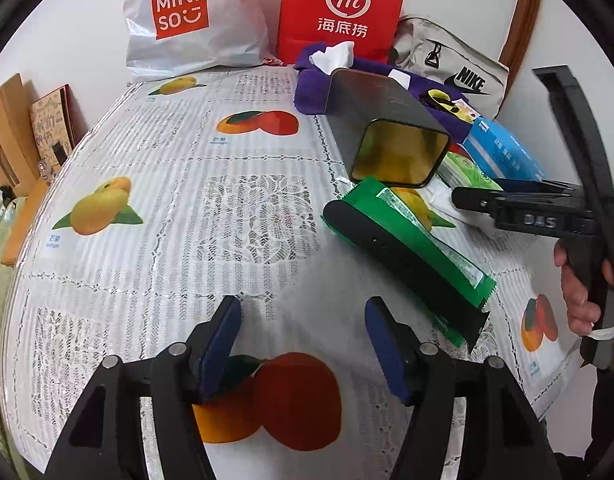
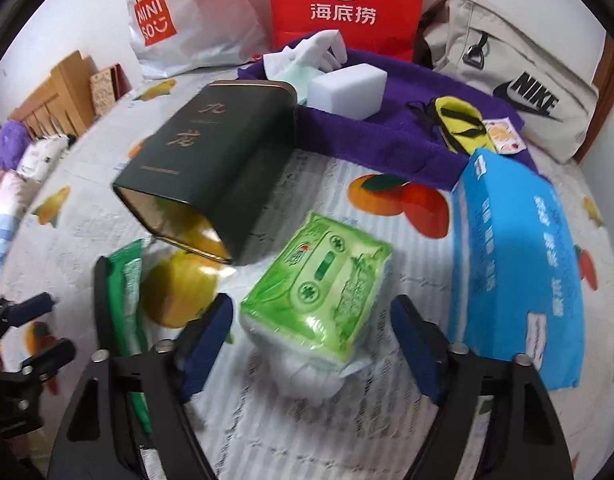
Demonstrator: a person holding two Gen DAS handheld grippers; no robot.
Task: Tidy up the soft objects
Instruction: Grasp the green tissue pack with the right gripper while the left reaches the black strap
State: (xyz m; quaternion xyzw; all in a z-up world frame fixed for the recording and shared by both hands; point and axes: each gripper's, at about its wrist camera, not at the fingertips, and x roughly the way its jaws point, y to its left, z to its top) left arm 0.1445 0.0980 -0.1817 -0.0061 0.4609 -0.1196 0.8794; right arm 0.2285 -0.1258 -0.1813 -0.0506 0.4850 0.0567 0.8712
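Observation:
A green tissue pack (image 2: pixel 323 280) lies on the lace tablecloth (image 1: pixel 167 200), just ahead of and between the fingers of my open right gripper (image 2: pixel 311 344), on crumpled white tissue (image 2: pixel 307 376). My left gripper (image 1: pixel 303 344) is open and empty over bare cloth. A dark tin (image 1: pixel 387 128) (image 2: pixel 211 160) lies on its side, mouth open. A green wrapper on a black strip (image 1: pixel 411 256) (image 2: pixel 123 300) lies beside it. A purple towel (image 2: pixel 387 120) at the back holds a white sponge block (image 2: pixel 347 88), white tissues (image 2: pixel 319 50) and a yellow toy slipper (image 2: pixel 459 124). A blue tissue box (image 2: pixel 511 264) is at right.
A Miniso bag (image 1: pixel 187 20), a red paper bag (image 1: pixel 343 8) and a grey Nike bag (image 1: pixel 455 64) stand along the wall. The right gripper body and hand (image 1: pixel 547 220) show in the left wrist view. Wooden furniture (image 1: pixel 11 128) is at far left.

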